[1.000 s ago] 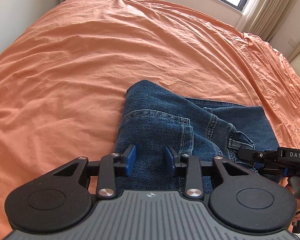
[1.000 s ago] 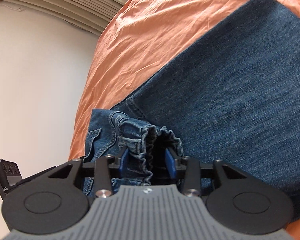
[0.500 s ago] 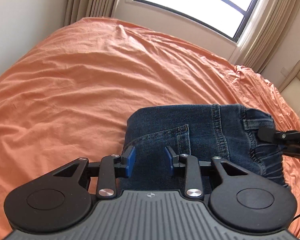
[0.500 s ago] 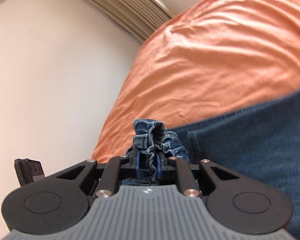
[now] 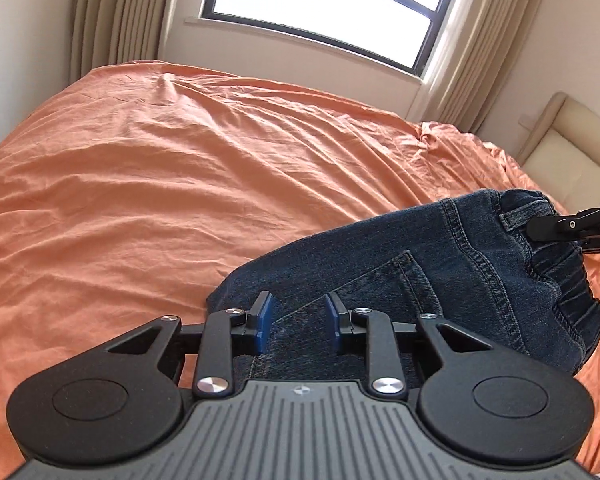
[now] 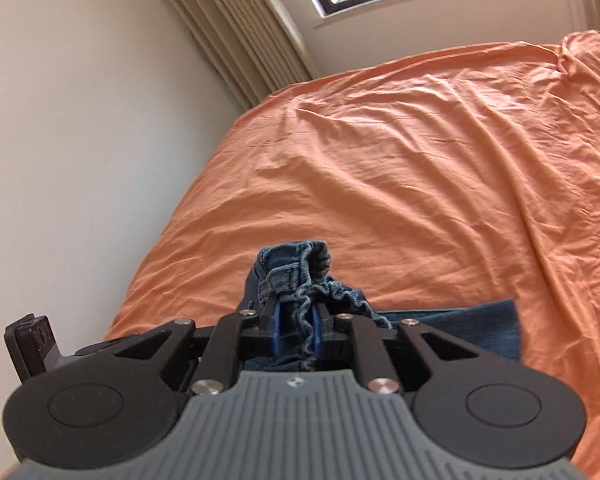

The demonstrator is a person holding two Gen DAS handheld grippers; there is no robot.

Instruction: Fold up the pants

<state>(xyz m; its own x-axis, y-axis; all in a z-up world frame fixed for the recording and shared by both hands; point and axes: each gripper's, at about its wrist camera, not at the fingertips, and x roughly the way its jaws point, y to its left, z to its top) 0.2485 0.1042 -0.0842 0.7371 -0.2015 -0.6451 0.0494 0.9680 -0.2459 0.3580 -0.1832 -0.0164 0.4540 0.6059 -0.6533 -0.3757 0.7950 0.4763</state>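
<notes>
Denim fills the right gripper (image 6: 296, 330): its blue pads are clenched on the gathered elastic waistband (image 6: 300, 268), which bunches up above the fingertips. Left gripper (image 5: 298, 320) differs: jaws stand apart, nothing between the pads, only denim lying beneath them near a pocket seam. It grips nothing.

Pants (image 5: 440, 280), dark blue jeans, look partly folded. One end rises off the orange bedsheet (image 5: 180, 180) at the waistband, where the right gripper's fingers pinch it at the left view's right edge. Lower part of the denim seems to rest on the sheet, near the edge closest to the cameras. Sheet wrinkled, bare beyond the jeans. Window (image 5: 320, 4) and curtains behind; a cream headboard or chair (image 5: 572, 152) at right, cannot tell which.

Judgement: step in hand is carrying the waistband over to make a fold. To do it well:
- keep the right pinch firm, since bunched elastic may slip
- close the left jaws on the other corner, or press the denim down as an anchor
- lay edges square, then smooth.
</notes>
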